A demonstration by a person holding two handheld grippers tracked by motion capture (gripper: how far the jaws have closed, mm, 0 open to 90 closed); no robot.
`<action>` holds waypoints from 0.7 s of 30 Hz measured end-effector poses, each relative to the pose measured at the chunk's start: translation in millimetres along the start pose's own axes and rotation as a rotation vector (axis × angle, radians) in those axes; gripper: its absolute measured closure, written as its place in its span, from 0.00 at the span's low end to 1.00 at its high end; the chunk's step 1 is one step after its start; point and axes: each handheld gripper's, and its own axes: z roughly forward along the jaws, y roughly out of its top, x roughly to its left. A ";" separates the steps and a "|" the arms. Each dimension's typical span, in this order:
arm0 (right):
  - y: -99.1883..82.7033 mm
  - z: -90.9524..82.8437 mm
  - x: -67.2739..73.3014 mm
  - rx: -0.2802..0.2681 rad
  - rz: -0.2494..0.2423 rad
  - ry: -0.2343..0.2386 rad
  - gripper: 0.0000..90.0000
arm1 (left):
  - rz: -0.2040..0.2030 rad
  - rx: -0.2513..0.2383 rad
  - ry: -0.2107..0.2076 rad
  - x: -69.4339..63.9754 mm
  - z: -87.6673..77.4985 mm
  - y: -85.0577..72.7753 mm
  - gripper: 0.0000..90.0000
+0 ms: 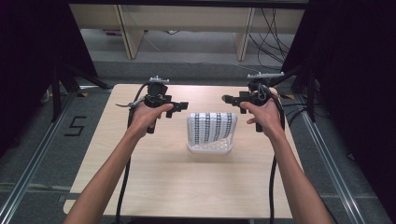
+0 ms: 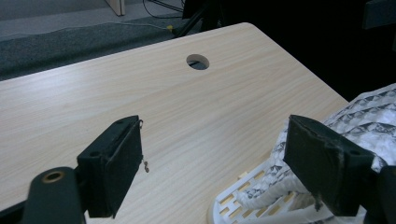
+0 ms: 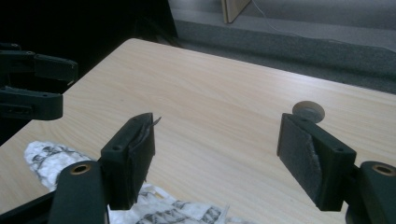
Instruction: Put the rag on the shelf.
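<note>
A white slatted basket (image 1: 209, 148) stands at the middle of the wooden table (image 1: 187, 186), and a white cloth with black pattern (image 1: 212, 126) lies heaped in it and over its far rim. My left gripper (image 1: 180, 108) hovers just left of the basket's far side, jaws pointing right. My right gripper (image 1: 229, 99) hovers just right of it, jaws pointing left. In the left gripper view the left gripper (image 2: 215, 135) is open and empty, with the basket (image 2: 243, 196) and cloth (image 2: 369, 116) at lower right. The right gripper (image 3: 217, 128) is open and empty too, above the cloth (image 3: 46, 156).
A round cable hole (image 2: 197, 61) sits near the table's far edge, and a grey round cap (image 3: 308, 111) lies beyond the right jaw. Black curtains flank the table. Light wooden furniture legs (image 1: 128, 35) and cables stand on the floor behind it.
</note>
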 end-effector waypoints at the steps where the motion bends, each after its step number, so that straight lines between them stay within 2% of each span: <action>1: 0.0 0.0 0.0 0.000 0.000 0.000 0.32 | 0.000 0.000 0.000 0.0 0.0 0.0 0.21; 2: 0.4 -3.4 2.4 0.001 -0.002 0.003 0.32 | -0.001 -0.001 -0.001 -0.8 -2.6 -1.3 0.21; 3: 0.7 -4.0 2.2 -0.010 -0.028 0.007 0.32 | -0.005 -0.005 -0.008 -1.3 -3.0 -1.8 0.21; 4: 0.5 -5.7 4.5 -0.005 -0.008 0.010 0.32 | 0.004 0.001 -0.006 -1.6 -4.9 -2.7 0.20; 5: 0.5 -5.7 4.5 -0.005 -0.008 0.010 0.32 | 0.004 0.001 -0.006 -1.6 -4.9 -2.7 0.20; 8: -0.1 -8.9 7.8 -0.018 -0.033 0.020 0.32 | 0.012 -0.003 -0.012 -4.5 -8.7 -6.6 0.20; 9: -0.2 -10.2 9.8 -0.012 -0.025 0.017 0.32 | 0.005 -0.010 -0.015 -5.4 -9.0 -7.6 0.19; 12: -0.1 -12.4 12.2 -0.021 -0.043 0.025 0.32 | 0.021 -0.003 -0.010 -6.1 -11.9 -11.1 0.19; 13: -0.4 -13.5 13.7 -0.020 -0.036 0.027 0.32 | 0.011 -0.013 -0.012 -6.9 -12.2 -12.4 0.19; 19: -1.8 -18.4 17.1 -0.030 -0.071 0.028 0.32 | 0.026 -0.004 -0.013 -5.6 -17.6 -17.1 0.18; 21: -3.0 -19.4 18.2 -0.027 -0.063 0.037 0.32 | 0.019 -0.011 -0.009 -5.1 -18.7 -19.5 0.18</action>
